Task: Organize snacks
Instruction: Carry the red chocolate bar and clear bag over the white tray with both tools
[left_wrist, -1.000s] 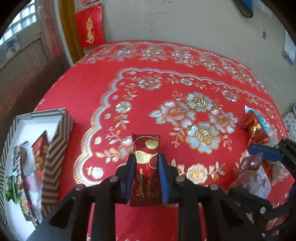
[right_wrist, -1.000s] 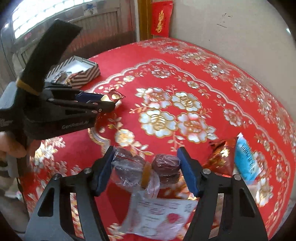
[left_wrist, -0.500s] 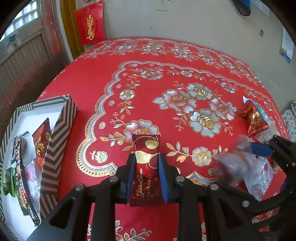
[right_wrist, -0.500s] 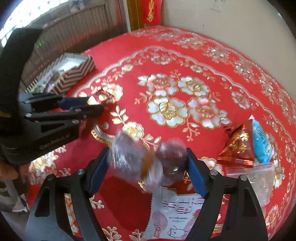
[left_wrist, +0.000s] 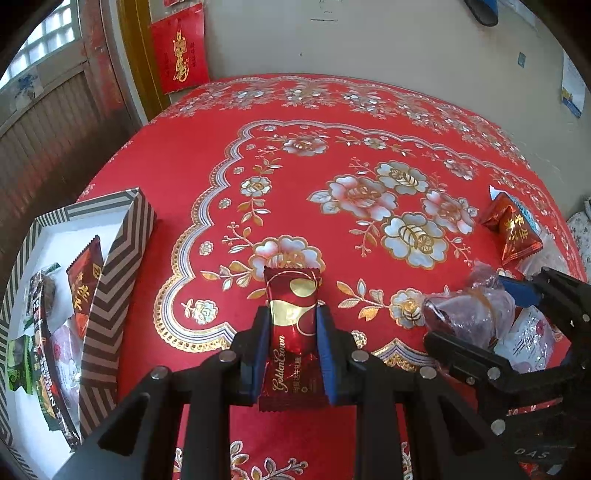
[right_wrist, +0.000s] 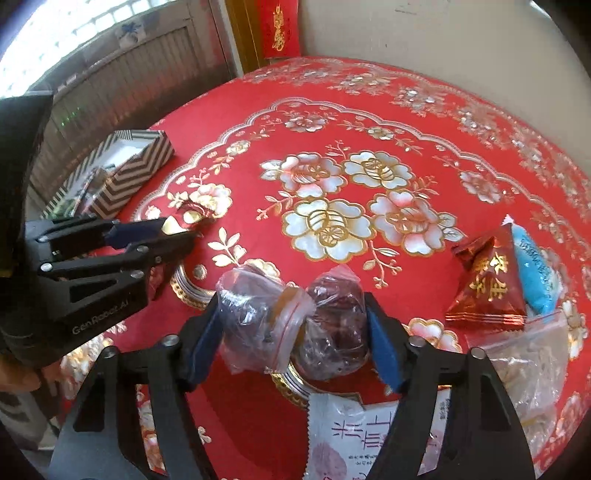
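My left gripper (left_wrist: 291, 325) is shut on a red Golden Crown candy bar (left_wrist: 292, 332) and holds it above the red tablecloth. My right gripper (right_wrist: 293, 314) is shut on a clear plastic bag of dark dried fruit (right_wrist: 291, 317), lifted off the table; the bag also shows at the right of the left wrist view (left_wrist: 469, 314). A striped open box (left_wrist: 122, 266) with several snack packets inside sits at the left; it shows far left in the right wrist view (right_wrist: 136, 173).
A red triangular packet (right_wrist: 487, 284), a blue packet (right_wrist: 533, 269), a clear bag (right_wrist: 524, 362) and a white printed packet (right_wrist: 369, 435) lie on the table at the right. The left gripper (right_wrist: 173, 236) reaches in from the left. A wall stands behind the round table.
My right gripper has closed on the dried fruit bag and lifted it leftward off the white packet. My left gripper keeps its hold on the candy bar and has risen a little.
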